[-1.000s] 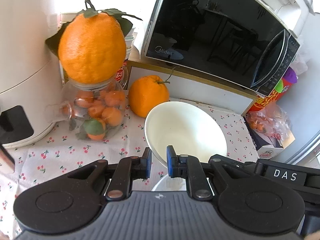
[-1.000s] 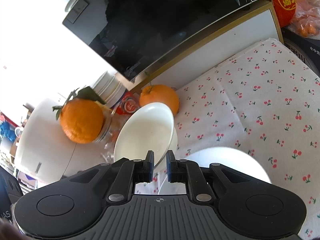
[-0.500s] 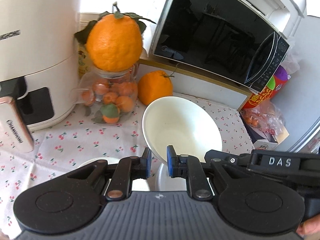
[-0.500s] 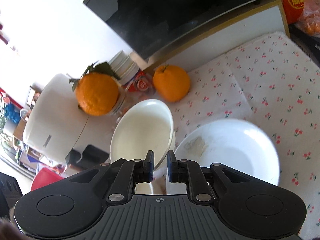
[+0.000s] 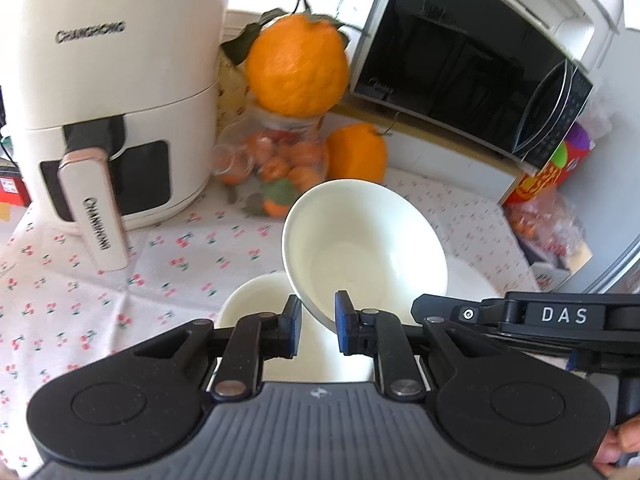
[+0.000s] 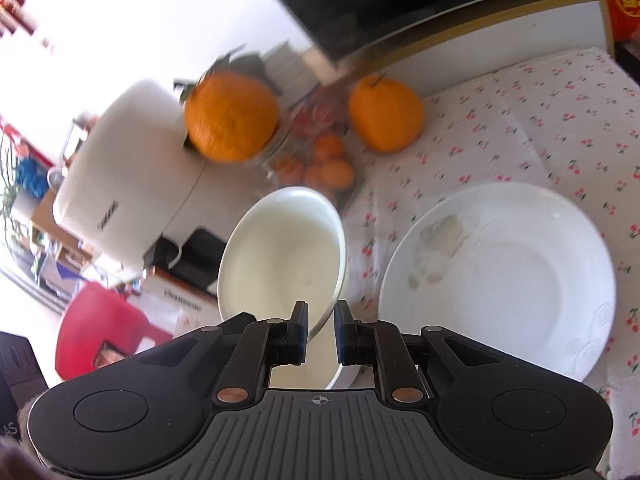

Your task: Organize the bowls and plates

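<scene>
Air fryer [image 5: 112,92]: it has slid into fuller view at the left since a second ago; we have swung leftward over the desk [image 5: 80,280].
Left tongs [image 5: 317,330]: nearly closed, pinching the tilted bowl [image 5: 360,240] by its rim, above a second bowl [image 5: 256,300].
Right tongs [image 6: 321,332]: we grip the same bowl's rim, narrow gap.
Plate [image 6: 496,276]: now fully in view beside the bowl; we judge stacking comes next.

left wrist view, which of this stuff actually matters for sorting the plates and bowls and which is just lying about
Part of the job:
- tilted bowl, pinched by the left gripper and the right gripper
- second bowl beneath it
- plate

Just lying about:
- air fryer
- microwave
- big orange on the jar
- loose orange
- snack bags
</scene>
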Action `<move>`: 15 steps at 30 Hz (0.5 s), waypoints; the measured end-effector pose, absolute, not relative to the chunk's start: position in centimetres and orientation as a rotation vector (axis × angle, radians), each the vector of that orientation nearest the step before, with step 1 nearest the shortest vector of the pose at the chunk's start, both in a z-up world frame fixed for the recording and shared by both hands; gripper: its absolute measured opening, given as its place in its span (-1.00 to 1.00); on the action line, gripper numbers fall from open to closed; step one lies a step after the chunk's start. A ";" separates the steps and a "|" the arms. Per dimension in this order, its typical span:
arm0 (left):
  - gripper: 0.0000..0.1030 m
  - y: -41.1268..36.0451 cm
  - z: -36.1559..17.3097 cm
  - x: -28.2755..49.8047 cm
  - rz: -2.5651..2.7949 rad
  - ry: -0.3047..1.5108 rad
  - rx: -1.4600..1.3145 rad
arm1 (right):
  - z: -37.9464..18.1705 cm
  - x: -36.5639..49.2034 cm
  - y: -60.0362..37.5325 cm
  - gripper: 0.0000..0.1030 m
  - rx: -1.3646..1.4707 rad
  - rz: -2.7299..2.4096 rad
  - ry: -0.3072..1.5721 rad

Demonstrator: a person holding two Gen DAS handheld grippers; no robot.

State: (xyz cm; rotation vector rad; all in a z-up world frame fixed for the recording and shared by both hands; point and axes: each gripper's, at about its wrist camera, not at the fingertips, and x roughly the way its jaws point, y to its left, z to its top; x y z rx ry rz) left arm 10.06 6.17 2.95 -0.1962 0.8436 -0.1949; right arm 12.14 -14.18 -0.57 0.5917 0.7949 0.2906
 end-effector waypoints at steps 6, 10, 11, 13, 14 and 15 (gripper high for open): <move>-0.65 7.6 2.1 9.2 -0.173 0.874 -0.161 | -1.4 11.9 -12.0 -0.73 0.548 0.322 0.843; -0.64 8.4 1.8 8.8 -0.160 0.889 -0.151 | -1.7 11.9 -10.8 -0.73 0.521 0.340 0.860; -0.64 8.5 1.7 8.8 -0.158 0.893 -0.150 | -1.8 11.9 -10.6 -0.72 0.518 0.343 0.864; -0.64 8.7 1.6 8.6 -0.155 0.899 -0.144 | -2.0 11.9 -10.4 -0.72 0.518 0.346 0.874; -0.64 8.8 1.6 8.6 -0.155 0.902 -0.138 | -2.1 12.0 -10.3 -0.72 0.519 0.347 0.880; -0.64 8.8 1.5 8.5 -0.155 0.905 -0.131 | -2.2 12.0 -10.2 -0.72 0.520 0.348 0.885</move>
